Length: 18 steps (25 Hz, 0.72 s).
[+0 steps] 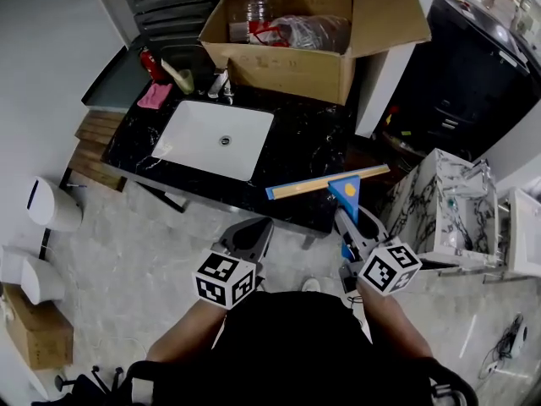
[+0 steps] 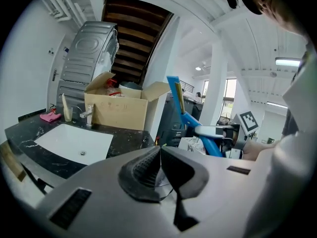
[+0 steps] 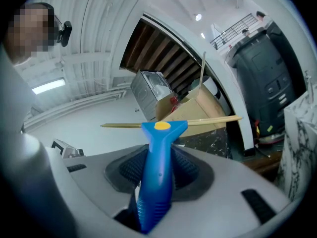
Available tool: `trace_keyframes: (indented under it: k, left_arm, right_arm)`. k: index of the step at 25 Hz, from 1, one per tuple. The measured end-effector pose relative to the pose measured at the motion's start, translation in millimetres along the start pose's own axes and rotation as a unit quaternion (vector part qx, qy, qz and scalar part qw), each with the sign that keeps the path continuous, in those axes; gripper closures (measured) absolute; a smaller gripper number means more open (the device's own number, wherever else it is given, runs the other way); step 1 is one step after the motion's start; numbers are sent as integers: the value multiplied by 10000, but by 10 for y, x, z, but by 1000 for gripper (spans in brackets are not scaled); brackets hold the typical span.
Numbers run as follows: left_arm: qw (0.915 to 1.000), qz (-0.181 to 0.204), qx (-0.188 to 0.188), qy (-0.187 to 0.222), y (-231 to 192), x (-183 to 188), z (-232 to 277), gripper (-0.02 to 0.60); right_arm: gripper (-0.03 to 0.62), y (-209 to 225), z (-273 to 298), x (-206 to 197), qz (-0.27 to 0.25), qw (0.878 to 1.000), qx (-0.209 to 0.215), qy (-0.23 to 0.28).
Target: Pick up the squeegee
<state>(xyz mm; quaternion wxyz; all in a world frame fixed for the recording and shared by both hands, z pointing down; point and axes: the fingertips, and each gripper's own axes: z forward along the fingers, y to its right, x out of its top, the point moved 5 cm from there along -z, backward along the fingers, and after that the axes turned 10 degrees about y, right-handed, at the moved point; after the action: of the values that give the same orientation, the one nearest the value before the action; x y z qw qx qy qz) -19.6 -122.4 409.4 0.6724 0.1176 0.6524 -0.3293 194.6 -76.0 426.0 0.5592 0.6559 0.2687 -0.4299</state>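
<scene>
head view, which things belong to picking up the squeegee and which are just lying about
In the job: squeegee; right gripper, shut on its blue handle.

Lying about: cardboard box; sink; faucet; pink cloth; left gripper, shut and empty.

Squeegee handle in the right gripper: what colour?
The plastic squeegee handle is blue, with a round yellow dot at its top; clearest in the right gripper view.
</scene>
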Motion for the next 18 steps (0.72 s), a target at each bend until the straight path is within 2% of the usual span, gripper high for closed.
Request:
trace_keyframes:
  k: [7,11,18]
  left_arm:
    - [9998,-40,-202,26,-155,24,-60,565]
    - [9996,-95,-254,32,-224,15,-68,565]
    - [9993,-157,-330,43,-278,29,-92,564]
  right_arm:
    - [454,-170,12,-102,-68,9996,-265,-86]
    - [454,-192,17,-158,-38,9996,-283,35]
    - [454,-300,11,-214,-83,9992,-385,-63]
